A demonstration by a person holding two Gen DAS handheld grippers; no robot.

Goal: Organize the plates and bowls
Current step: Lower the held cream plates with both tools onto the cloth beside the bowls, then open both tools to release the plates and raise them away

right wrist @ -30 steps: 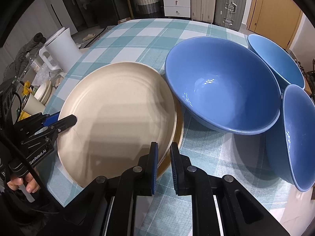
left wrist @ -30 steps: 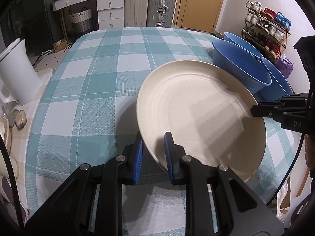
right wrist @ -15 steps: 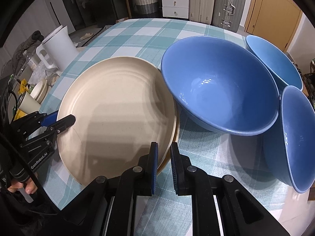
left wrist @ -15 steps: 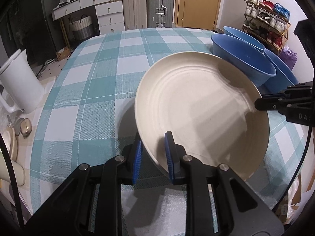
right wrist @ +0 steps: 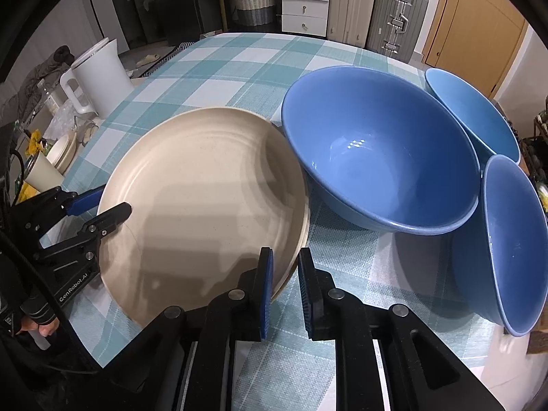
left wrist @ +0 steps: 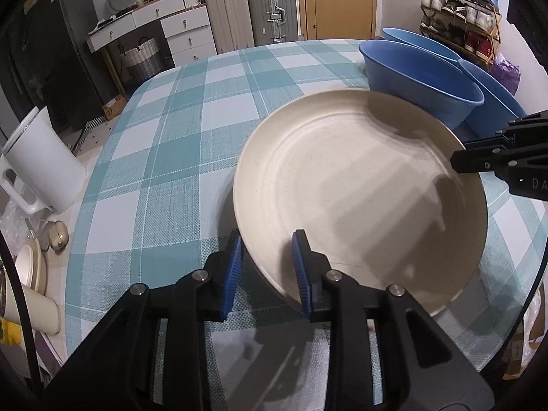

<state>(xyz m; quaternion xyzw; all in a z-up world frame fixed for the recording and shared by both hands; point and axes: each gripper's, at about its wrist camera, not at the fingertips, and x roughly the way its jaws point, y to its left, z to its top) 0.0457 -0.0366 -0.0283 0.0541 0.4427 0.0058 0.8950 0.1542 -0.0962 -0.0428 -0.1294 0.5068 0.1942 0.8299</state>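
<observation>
Left hand-held gripper [left wrist: 267,267] jaws opening around cream plate [left wrist: 359,198] rim; right hand-held gripper [right wrist: 284,287] apparently pinches opposite rim, near blue bowl [right wrist: 376,157].

A round, cream-coloured plate [left wrist: 359,191] with faint concentric rings sits over a second rim of a slightly yellower cream [right wrist: 303,239]. Three glossy blue bowls [right wrist: 376,150] stand by, all the same mid blue. The cloth on the worktop [left wrist: 178,157] is checked in teal and white with thin pale lines. Both grippers are black with bright blue ribbed pads [left wrist: 233,270]. Beyond the cloth are a plain white plastic jug [left wrist: 41,167], a silver-grey suitcase [left wrist: 270,7] and a beige one [left wrist: 226,13].
</observation>
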